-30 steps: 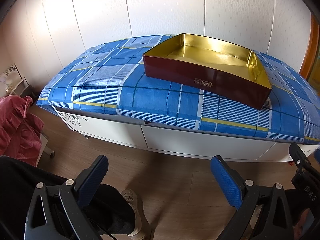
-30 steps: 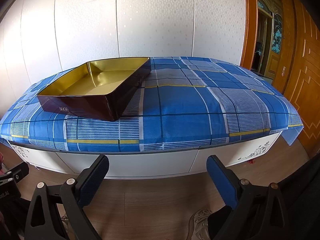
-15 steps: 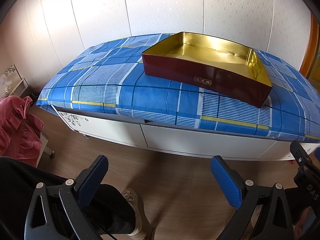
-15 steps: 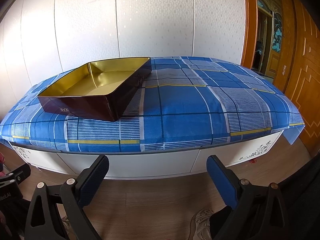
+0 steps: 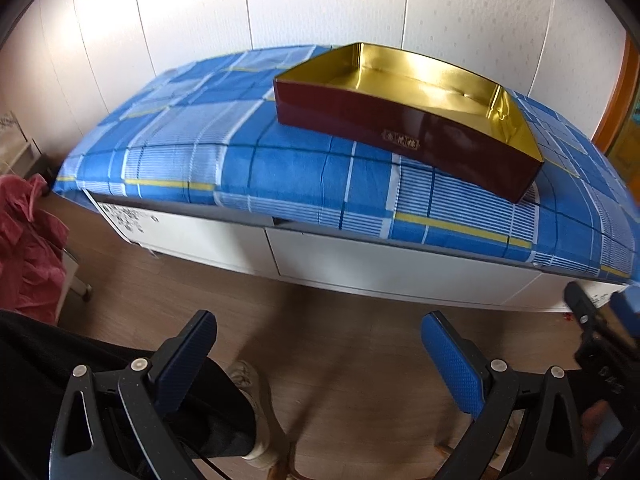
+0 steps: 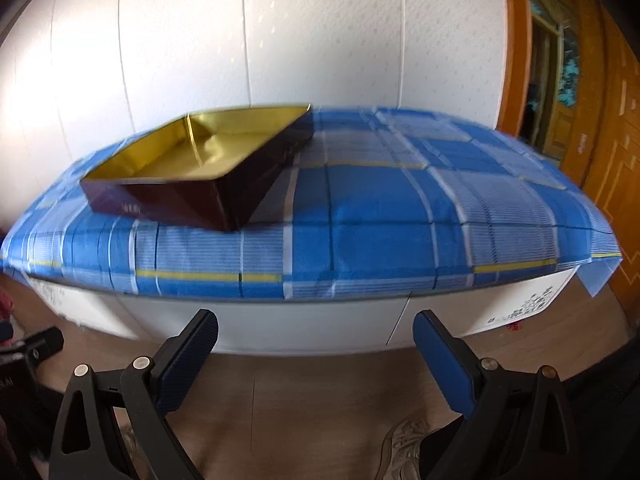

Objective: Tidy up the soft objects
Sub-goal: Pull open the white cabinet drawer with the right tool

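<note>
Left gripper [image 5: 318, 354] is held low over the wooden floor [image 5: 360, 344], short of the table [image 5: 400, 268]; its blue-padded fingers [image 5: 188, 356] are spread wide apart, nothing between them. Right gripper [image 6: 316, 354] is held likewise over the floor, its fingers [image 6: 190, 356] also wide apart and empty.

The table is a low white cabinet, covered by a blue checked cloth [image 5: 296, 168] with white and yellow stripes. The cloth overhangs the front edge, and one corner is seen hanging off the far right end in the right wrist view.

One box [image 5: 404, 124] is set on the cloth: open-topped, dark red outside, gold inside, with a small gold mark on its front wall. It lies toward the left half of the table in the right wrist view [image 6: 200, 172], turned at an angle to the table edge. The gold inside is bare as far as can be seen.

A pink-red heap of fabric [image 5: 28, 248] is noted at the far left edge of the left wrist view, off the table and well apart from the box. A shoe [image 6: 400, 452] and dark trouser leg of the person are seen on the floor below the grippers. White panelled wall behind; wooden door [image 6: 600, 128] to the right.
</note>
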The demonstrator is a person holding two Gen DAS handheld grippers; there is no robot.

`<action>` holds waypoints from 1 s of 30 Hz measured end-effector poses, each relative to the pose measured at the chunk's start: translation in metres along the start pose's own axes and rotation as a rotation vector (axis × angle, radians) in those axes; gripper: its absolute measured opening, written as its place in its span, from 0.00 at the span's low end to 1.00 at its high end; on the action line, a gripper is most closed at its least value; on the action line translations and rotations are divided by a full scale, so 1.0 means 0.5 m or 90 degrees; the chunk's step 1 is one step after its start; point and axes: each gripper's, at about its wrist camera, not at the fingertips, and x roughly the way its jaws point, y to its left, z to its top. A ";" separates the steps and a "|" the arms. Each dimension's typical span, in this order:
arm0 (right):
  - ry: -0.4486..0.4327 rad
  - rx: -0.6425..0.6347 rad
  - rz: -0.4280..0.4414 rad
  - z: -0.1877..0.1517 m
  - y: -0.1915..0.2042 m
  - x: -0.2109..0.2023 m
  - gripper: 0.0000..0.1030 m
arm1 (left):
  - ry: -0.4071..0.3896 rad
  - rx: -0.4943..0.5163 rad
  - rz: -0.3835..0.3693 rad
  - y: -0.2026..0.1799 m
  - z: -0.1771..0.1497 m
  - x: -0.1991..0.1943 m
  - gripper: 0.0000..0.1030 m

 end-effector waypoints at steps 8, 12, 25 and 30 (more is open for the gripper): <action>0.123 -0.202 -0.045 -0.030 0.069 0.099 0.96 | 0.052 -0.068 -0.027 0.041 0.001 0.025 1.00; 0.181 -0.456 -0.075 -0.101 0.147 0.175 0.95 | 0.057 -0.102 0.020 0.072 0.001 0.032 1.00; 0.191 -0.785 -0.198 -0.215 0.159 0.344 0.94 | 0.102 -0.131 -0.079 0.072 -0.010 0.051 1.00; 0.174 -0.854 -0.225 -0.225 0.163 0.393 0.92 | 0.099 -0.122 -0.081 0.067 -0.013 0.060 1.00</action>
